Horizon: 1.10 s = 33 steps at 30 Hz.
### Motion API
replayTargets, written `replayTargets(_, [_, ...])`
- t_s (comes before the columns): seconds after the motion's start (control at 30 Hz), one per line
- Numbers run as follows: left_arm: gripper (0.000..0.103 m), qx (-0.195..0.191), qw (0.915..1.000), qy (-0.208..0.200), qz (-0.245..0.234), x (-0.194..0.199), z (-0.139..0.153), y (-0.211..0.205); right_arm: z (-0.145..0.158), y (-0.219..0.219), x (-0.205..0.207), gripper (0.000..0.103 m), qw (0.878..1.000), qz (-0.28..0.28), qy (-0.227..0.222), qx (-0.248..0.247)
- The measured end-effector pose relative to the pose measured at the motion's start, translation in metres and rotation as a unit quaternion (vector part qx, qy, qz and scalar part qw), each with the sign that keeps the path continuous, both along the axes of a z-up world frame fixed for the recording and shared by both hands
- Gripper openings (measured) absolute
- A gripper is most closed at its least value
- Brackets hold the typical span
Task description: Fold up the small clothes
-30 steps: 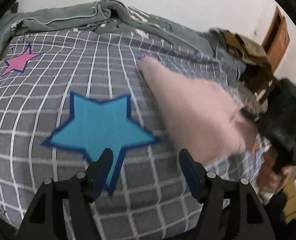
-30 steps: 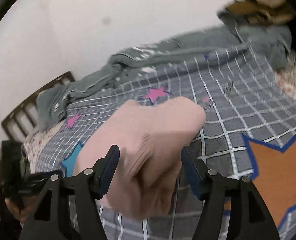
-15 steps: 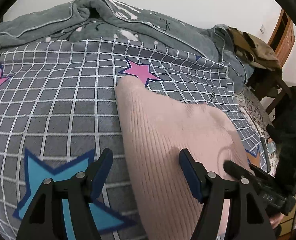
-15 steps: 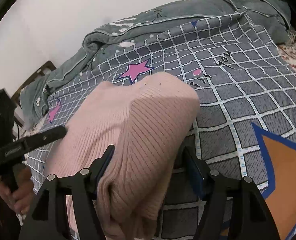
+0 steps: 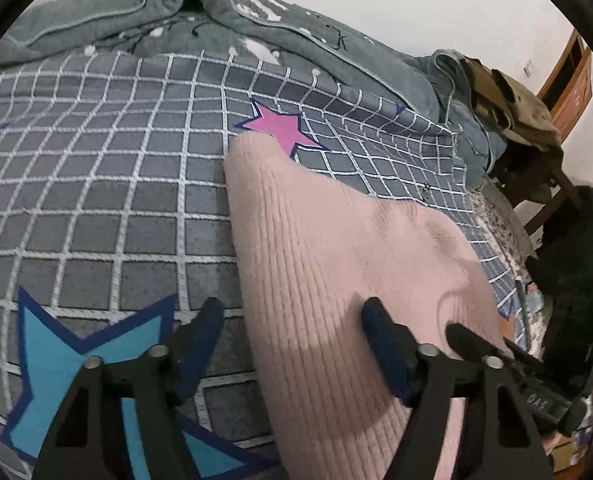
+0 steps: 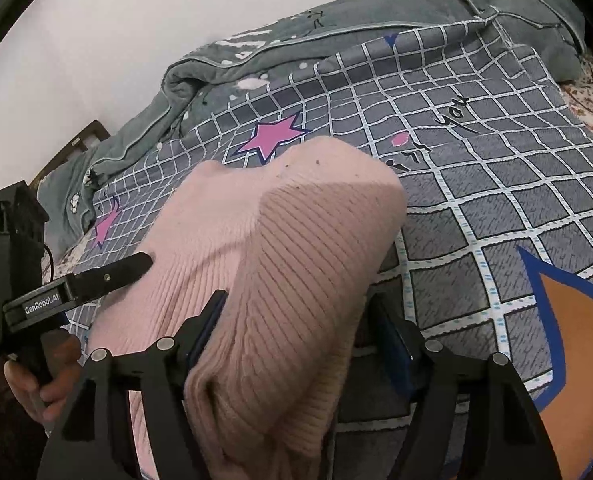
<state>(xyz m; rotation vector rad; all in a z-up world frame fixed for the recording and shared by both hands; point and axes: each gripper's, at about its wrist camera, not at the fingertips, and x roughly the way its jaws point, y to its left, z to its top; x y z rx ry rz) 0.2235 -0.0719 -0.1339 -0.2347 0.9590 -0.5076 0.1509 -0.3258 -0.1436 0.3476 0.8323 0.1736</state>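
Pink sweater on checked bed.
We keep both grippers, left & right, wide open at sweater's near edge, holding nothing.

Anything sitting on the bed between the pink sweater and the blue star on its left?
Nothing: in the left wrist view only bare grey checked sheet runs between the pink sweater and the blue star.

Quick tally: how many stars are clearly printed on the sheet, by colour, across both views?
pink stars: 2
blue star: 1
orange star: 1
Total: 4
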Motion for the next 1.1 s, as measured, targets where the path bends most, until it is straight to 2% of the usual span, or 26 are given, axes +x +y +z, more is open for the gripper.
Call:
replayTargets(0.03, [0.053, -0.005, 1.0000, 0.000, -0.002, -0.001, -0.001, -0.001, -0.001, 0.001, 0.000, 0.069, 1.000, 0.001, -0.002, 0.001])
replayTargets(0.07, [0.049, -0.001, 1.0000, -0.004, 0.000, -0.002, 0.000, -0.004, -0.002, 0.001, 0.000, 0.068, 1.000, 0.002, -0.002, 0.003])
replayTargets(0.1, [0.045, 0.011, 0.9998, -0.015, 0.002, -0.004, 0.002, -0.008, -0.003, 0.001, 0.001, 0.060, 1.000, 0.004, -0.002, 0.010])
replayTargets(0.13, [0.040, 0.022, 0.9995, -0.025, 0.003, -0.006, 0.004, -0.011, -0.003, 0.002, 0.001, 0.048, 1.000, 0.010, -0.002, 0.020])
replayTargets(0.2, [0.034, 0.039, 0.9981, -0.047, 0.005, -0.011, 0.012, -0.015, 0.001, 0.005, -0.002, 0.036, 1.000, 0.012, -0.006, 0.027])
replayTargets(0.27, [0.032, 0.039, 0.9976, -0.056, 0.006, -0.014, 0.017, -0.013, 0.010, 0.014, -0.006, 0.030, 1.000, 0.011, -0.023, 0.001])
replayTargets(0.33, [0.030, 0.027, 0.9978, -0.060, 0.007, -0.014, 0.023, -0.004, 0.019, 0.019, -0.009, 0.027, 0.999, 0.008, -0.039, -0.007])
replayTargets(0.4, [0.026, 0.013, 0.9978, -0.064, 0.013, -0.013, 0.029, 0.008, 0.029, 0.022, -0.010, 0.026, 0.999, 0.004, -0.050, 0.006])
replayTargets(0.43, [0.021, 0.011, 0.9973, -0.070, 0.019, -0.013, 0.034, 0.016, 0.034, 0.024, -0.009, 0.026, 0.998, 0.006, -0.056, 0.017])
replayTargets(0.47, [0.008, 0.014, 0.9967, -0.077, 0.024, -0.013, 0.037, 0.020, 0.039, 0.028, -0.006, 0.025, 0.998, 0.011, -0.062, 0.029])
replayTargets(0.5, [0.006, 0.027, 0.9950, -0.090, 0.035, -0.012, 0.044, 0.031, 0.043, 0.032, -0.004, 0.025, 0.997, 0.014, -0.066, 0.033])
replayTargets(0.57, [0.002, 0.019, 0.9953, -0.090, 0.027, -0.007, 0.051, 0.045, 0.050, 0.050, 0.003, 0.024, 0.997, 0.019, -0.076, 0.024])
replayTargets(0.63, [0.002, -0.005, 0.9962, -0.084, 0.026, 0.000, 0.056, 0.066, 0.054, 0.069, 0.013, 0.023, 0.995, 0.032, -0.085, 0.028])
replayTargets(0.8, [0.003, -0.013, 0.9981, -0.056, 0.023, 0.006, 0.045, 0.078, 0.055, 0.083, 0.027, 0.023, 0.997, 0.026, -0.072, 0.007])
replayTargets(0.87, [0.012, -0.026, 0.9990, -0.035, 0.013, 0.006, 0.033, 0.076, 0.050, 0.075, 0.025, 0.024, 0.998, 0.018, -0.059, -0.022])
replayTargets(0.93, [0.022, -0.040, 0.9991, -0.014, 0.002, 0.005, 0.020, 0.072, 0.041, 0.065, 0.024, 0.027, 0.999, 0.019, -0.038, -0.030])
replayTargets(1.03, [0.027, -0.053, 0.9985, -0.005, -0.009, -0.001, 0.009, 0.065, 0.027, 0.046, 0.015, 0.034, 0.999, 0.023, -0.009, -0.023])
replayTargets(1.1, [0.045, -0.064, 0.9979, -0.007, -0.010, -0.003, 0.008, 0.064, 0.021, 0.040, 0.005, 0.037, 0.999, 0.025, -0.005, -0.019])
